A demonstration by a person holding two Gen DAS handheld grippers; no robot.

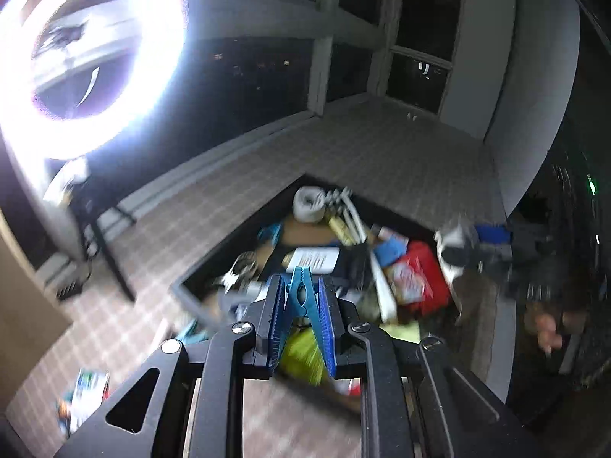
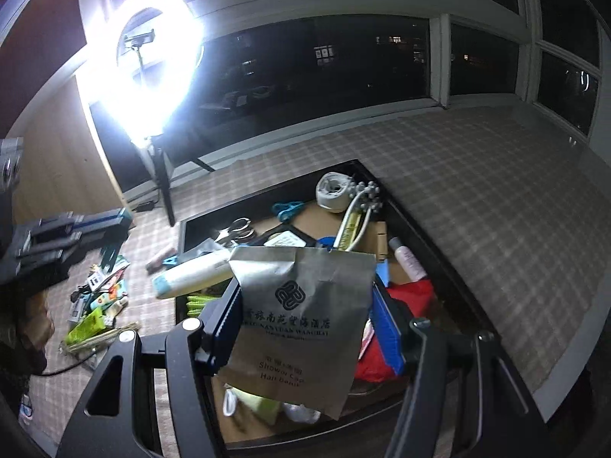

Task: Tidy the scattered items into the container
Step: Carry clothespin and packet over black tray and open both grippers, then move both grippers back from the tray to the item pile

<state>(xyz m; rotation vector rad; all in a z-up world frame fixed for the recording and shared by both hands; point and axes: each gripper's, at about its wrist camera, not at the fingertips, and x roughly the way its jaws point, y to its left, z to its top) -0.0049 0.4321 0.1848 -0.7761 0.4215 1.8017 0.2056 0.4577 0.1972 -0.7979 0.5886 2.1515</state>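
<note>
Your box point(image 2: 267, 194) sits on the surface point(image 2: 477, 198), with tape point(image 2: 332, 191) at its far end. Loose packets point(image 2: 99, 305) lie to its left, the lamp point(image 2: 152, 57) behind.

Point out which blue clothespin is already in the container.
The blue clothespin lying on the cardboard near the box's far wall, beside the scissors. The other clothespin is clamped upright in the left gripper.

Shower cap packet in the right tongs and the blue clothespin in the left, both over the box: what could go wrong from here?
1. The shower cap packet is flat and light; released from the right tongs, it may drift and settle against the black box wall rather than drop flat.
2. The box already looks crowded, so the blue clothespin from the left tongs could bounce off the red pouch.
3. Both tongs converge there and might collide.
</note>
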